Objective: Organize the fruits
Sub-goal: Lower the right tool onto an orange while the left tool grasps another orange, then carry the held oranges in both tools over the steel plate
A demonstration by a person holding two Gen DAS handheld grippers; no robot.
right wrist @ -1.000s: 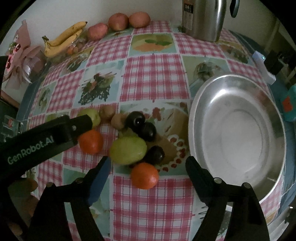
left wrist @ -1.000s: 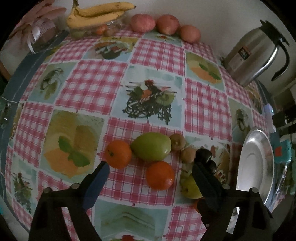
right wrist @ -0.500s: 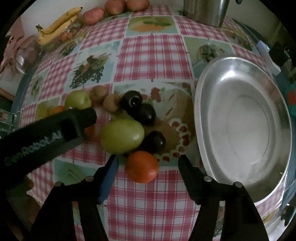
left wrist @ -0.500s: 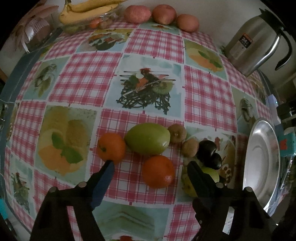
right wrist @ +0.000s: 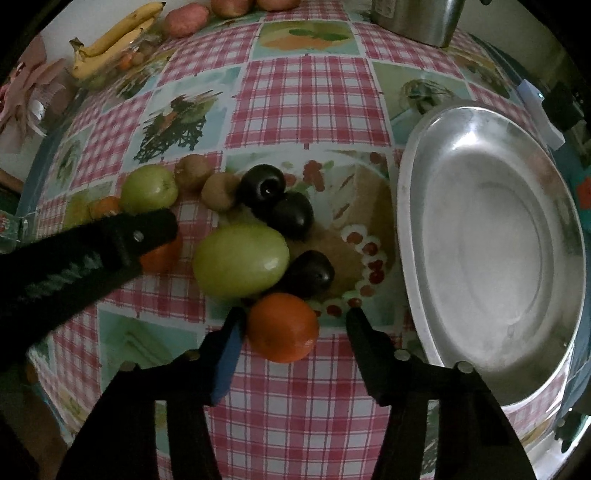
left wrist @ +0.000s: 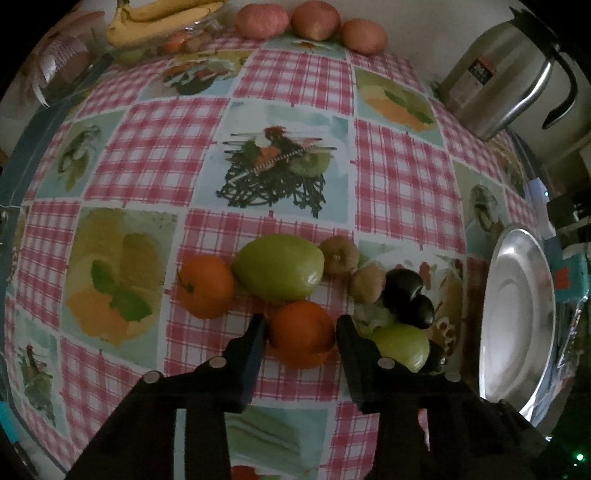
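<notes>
Left hand-held gripper closing around round orange, no long axis.

The bench wears a cloth of pink-and-white check set with pale blue and green picture squares. On it lie bright orange oranges, yellow-green mangoes, brown kiwis and glossy near-black plums. At the far edge sit yellow bananas and reddish-pink apples. On the right are a silver plate and a steel jug with a black handle.
</notes>
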